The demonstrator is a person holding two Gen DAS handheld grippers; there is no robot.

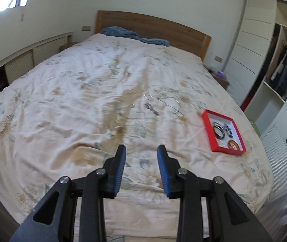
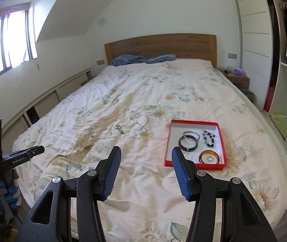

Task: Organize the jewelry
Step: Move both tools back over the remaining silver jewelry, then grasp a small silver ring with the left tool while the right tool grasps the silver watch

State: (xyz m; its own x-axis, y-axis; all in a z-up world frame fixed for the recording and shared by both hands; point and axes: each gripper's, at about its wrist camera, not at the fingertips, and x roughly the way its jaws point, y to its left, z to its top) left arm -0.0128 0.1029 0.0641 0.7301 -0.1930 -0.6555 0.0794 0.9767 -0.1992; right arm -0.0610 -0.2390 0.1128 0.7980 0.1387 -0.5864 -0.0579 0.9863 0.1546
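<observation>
Left gripper hangs over the near end of the bed with its blue jaws apart and nothing between them. Right gripper is the same, spread wide and empty, hovering above the flowered cover. Out ahead of both lies the loose jewelry: a small dark chain piece, a thin ring beside it, and a silver chain necklace strung out roughly away from the tools. The red box sits to the right of that cluster, already holding bangles, a dark beaded bracelet and an amber bangle. From the left gripper, the loose pieces lie almost dead ahead, while the box is well off to its right. So the left looks better lined up for the next pick, the right nearer the box.
</observation>
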